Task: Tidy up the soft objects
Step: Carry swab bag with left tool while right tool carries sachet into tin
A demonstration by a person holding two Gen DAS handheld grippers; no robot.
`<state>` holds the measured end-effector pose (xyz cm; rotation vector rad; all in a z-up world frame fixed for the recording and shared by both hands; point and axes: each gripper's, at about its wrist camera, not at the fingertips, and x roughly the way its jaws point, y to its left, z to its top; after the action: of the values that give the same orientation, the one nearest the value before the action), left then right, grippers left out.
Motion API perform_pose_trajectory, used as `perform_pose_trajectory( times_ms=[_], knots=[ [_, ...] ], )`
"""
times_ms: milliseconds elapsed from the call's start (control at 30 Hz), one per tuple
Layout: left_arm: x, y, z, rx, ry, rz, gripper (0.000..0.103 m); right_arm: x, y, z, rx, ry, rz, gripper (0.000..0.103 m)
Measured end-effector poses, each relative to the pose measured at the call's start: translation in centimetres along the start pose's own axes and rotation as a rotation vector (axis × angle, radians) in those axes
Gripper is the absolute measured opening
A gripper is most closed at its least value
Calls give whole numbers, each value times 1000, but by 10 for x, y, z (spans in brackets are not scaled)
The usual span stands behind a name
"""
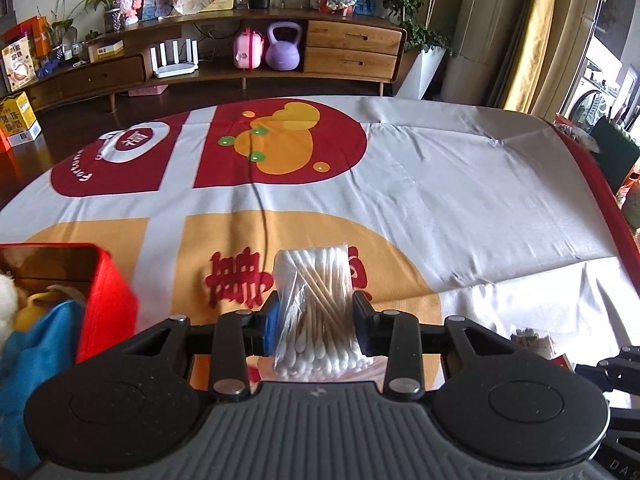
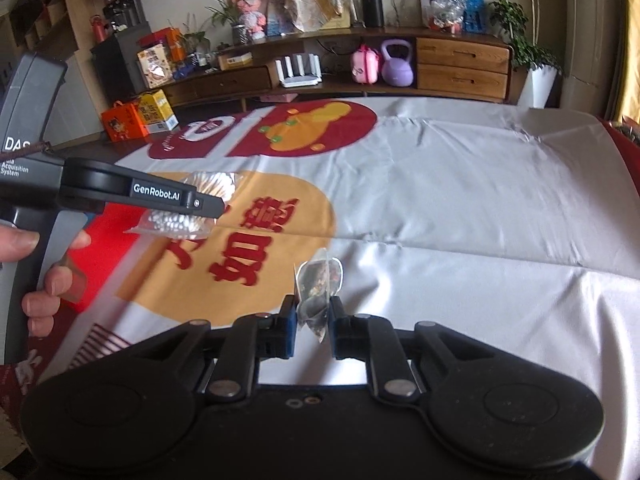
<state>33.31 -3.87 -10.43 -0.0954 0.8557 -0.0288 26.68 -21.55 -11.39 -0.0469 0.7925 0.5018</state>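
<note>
Both hand-held grippers loaded above the cloth-covered desk [image 1: 460,184].
Left hand-held gripper [image 1: 314,312] pinches a clear cotton-swab bag [image 1: 314,304]; right hand-held gripper [image 2: 314,314] pinches a small clear sachet [image 2: 318,292].

Daylight comes in from the right, past the yellow curtain [image 1: 532,36], and falls brightly on the white cloth [image 1: 460,184], picking out its creases with soft shadows. The far cabinet [image 1: 248,60] sits dimmer. Both views bow strongly at the edges, with dark corners. The hand [image 2: 36,272] at the frame edge looks blurred and smeared.
</note>
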Motion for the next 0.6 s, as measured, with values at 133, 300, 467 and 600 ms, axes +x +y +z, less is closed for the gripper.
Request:
perform_pose_trajectory(
  times_ms=[133, 300, 467, 600],
  knots=[
    [-22, 8, -3, -13, -11, 3, 36, -16, 13, 3, -18, -16, 17, 15],
    [-52, 20, -8, -28, -36, 6, 36, -34, 31, 5, -40, -36, 37, 15],
    [-83, 32, -12, -36, -55, 7, 36, -53, 52, 9, -59, -61, 68, 15],
    [-107, 43, -18, -33, -64, 13, 36, -64, 71, 13, -84, -77, 94, 15]
  ],
)
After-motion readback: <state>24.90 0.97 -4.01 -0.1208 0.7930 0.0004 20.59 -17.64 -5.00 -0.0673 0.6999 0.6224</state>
